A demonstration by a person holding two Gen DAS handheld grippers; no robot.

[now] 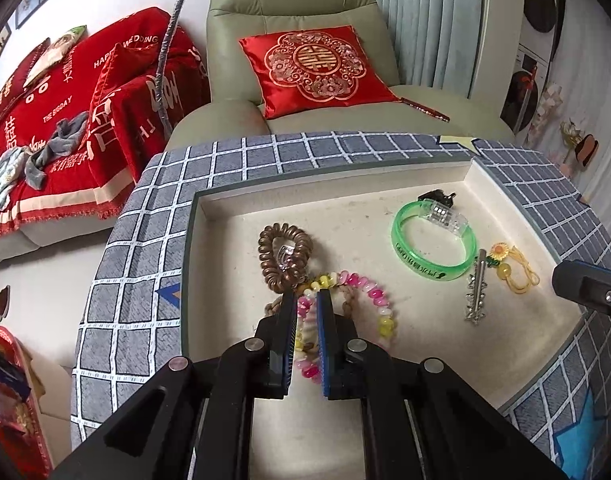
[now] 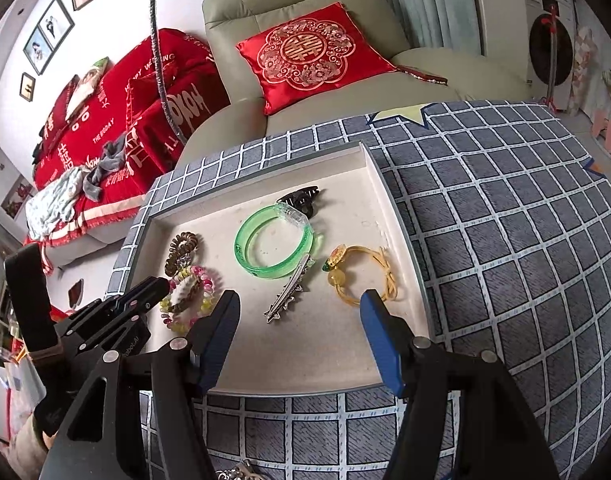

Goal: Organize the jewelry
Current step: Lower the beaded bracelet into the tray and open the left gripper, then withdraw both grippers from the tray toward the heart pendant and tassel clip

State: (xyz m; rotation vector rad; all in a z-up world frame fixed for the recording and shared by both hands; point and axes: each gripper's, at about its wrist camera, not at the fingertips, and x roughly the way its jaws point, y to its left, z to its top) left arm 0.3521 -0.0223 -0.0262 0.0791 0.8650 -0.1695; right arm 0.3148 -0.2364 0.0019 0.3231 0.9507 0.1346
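Red blanket: "HAPPY WEDDING", "THE BIG DAY"
Red pillow: gold double-happiness sign
Green bracelet: dark writing, too small to read

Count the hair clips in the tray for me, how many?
2. A black claw clip sits at the far side behind the green bangle; a silver spiky clip lies nearer, just below it. None seem hidden.

White tray on a grey checked cloth over the table. Contents: brown coil hair tie; pink-and-yellow bead bracelet, one strand pinched between the nearly closed fingers of the left claw; green bangle, black claw clip behind it; silver hair clip; yellow sunflower cord charm. Right claw enters at the right edge.
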